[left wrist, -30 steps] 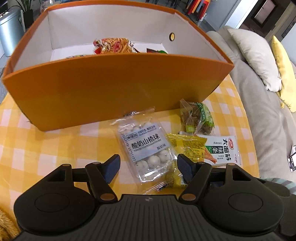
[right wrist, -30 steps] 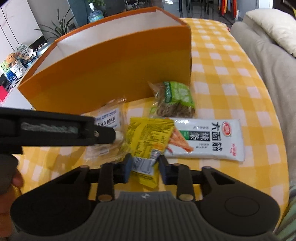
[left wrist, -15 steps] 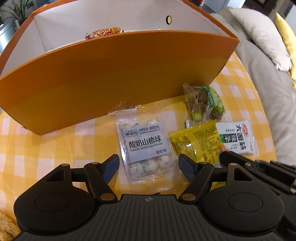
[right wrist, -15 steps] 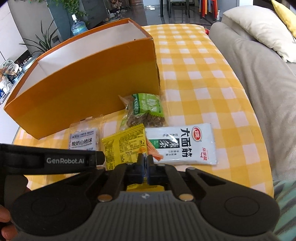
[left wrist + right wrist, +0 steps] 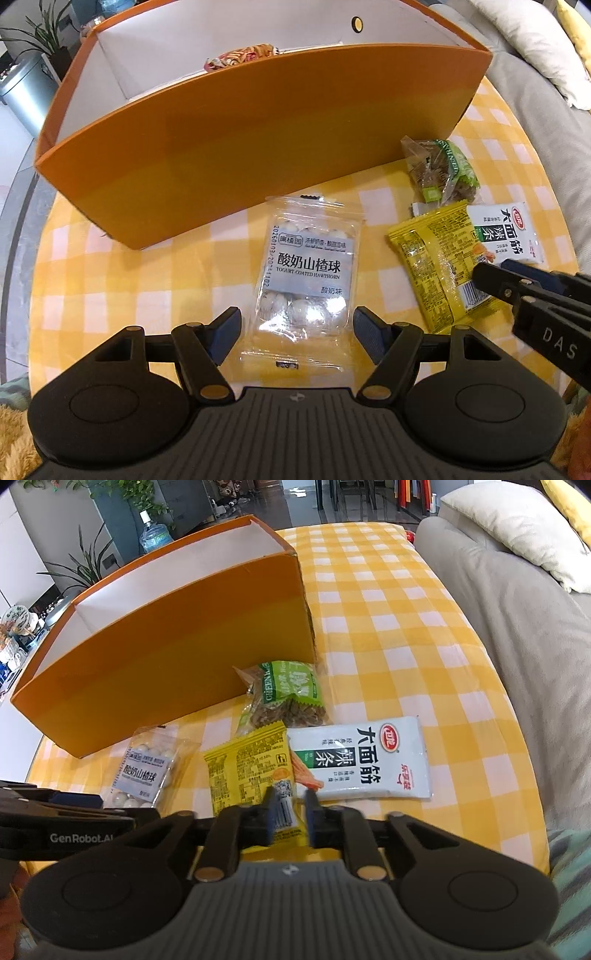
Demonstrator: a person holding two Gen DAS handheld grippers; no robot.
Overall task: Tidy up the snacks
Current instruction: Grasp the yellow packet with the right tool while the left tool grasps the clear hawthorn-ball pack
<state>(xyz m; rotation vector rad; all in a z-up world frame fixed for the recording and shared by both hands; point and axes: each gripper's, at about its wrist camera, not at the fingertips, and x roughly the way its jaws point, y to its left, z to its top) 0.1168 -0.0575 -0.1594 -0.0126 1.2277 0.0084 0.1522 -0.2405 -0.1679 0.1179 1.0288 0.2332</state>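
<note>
Partly done, by the look of it. One red-and-yellow snack packet already inside the orange box, w/ nothing else visible over the rim. Four packs left on the yellow-check worktop, all in front of the box: clear yogurt-hawthorn ball pack, yellow pack, white spicy-strip pack, green-label pack nearest the box wall.

Left tongs wide apart, straddling the near end of the hawthorn pack; pads not touching it, pack flat on the cloth. Right tongs part-way apart, just been opening, w/ the barcode end of the yellow pack between the blades; no visible pinch, pack seems to rest on the cloth. Yellow pack overlaps the white pack's edge.

Approx one in, four to go. Likely next: close on a pack each, lift over the front wall, drop in.
</note>
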